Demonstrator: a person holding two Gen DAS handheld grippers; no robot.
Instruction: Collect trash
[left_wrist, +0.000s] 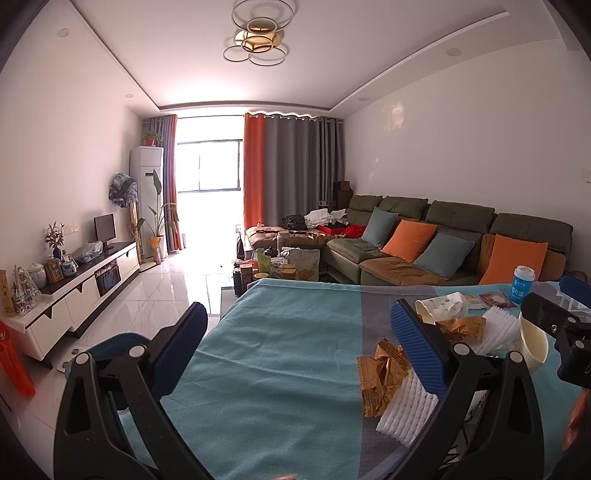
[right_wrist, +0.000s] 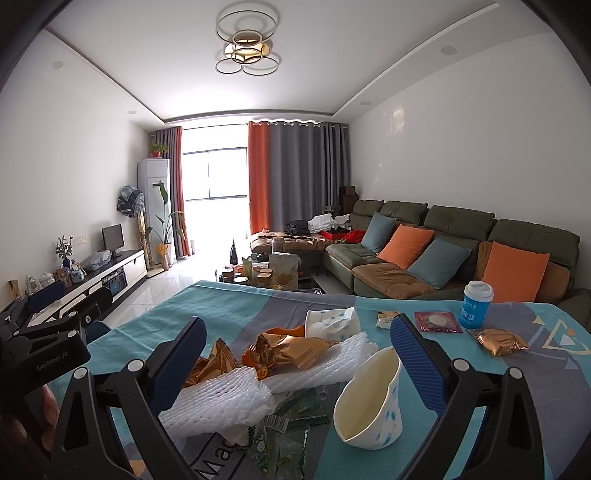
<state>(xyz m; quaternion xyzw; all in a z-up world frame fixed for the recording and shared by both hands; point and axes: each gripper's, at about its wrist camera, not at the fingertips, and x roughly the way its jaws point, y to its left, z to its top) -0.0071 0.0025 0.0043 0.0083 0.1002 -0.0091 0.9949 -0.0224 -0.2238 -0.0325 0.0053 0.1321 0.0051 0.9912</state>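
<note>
Nearest the right wrist camera, just ahead of the wide-apart jaws of the right gripper (right_wrist: 295, 354): a tipped paper cup (right_wrist: 369, 402), mouth facing the lens, lying on the cloth-covered surface (right_wrist: 424, 454). Light and thin-walled by the look of it, easily crushed; best pinched across the rim or one wall, gently. Left of it, white foam fruit netting (right_wrist: 221, 397) in a soft heap, springy and nearly weightless, probably safe to squeeze anywhere, though likely to drag its neighbours along. On and behind the netting, crumpled gold foil wrappers (right_wrist: 295, 350), stiff-creased, slick, apt to slip from flat pads unless taken at a bunched fold. Under the pile, a clear printed plastic bag (right_wrist: 284, 443), flat against the cloth and hard to lift without catching an edge. Farther back, a second crushed paper cup (right_wrist: 332, 321), a small yellow packet (right_wrist: 386, 318), a dark red sachet (right_wrist: 437, 320), another gold wrapper (right_wrist: 500, 341) and an upright blue bottle (right_wrist: 476, 304), probably the heaviest piece and perhaps no trash at all. Left gripper (left_wrist: 295, 343) also spread open and empty, over bare cloth, its right finger beside a gold wrapper (left_wrist: 384, 373) and a strip of netting (left_wrist: 406, 410). No bin identifiable in either view.
</note>
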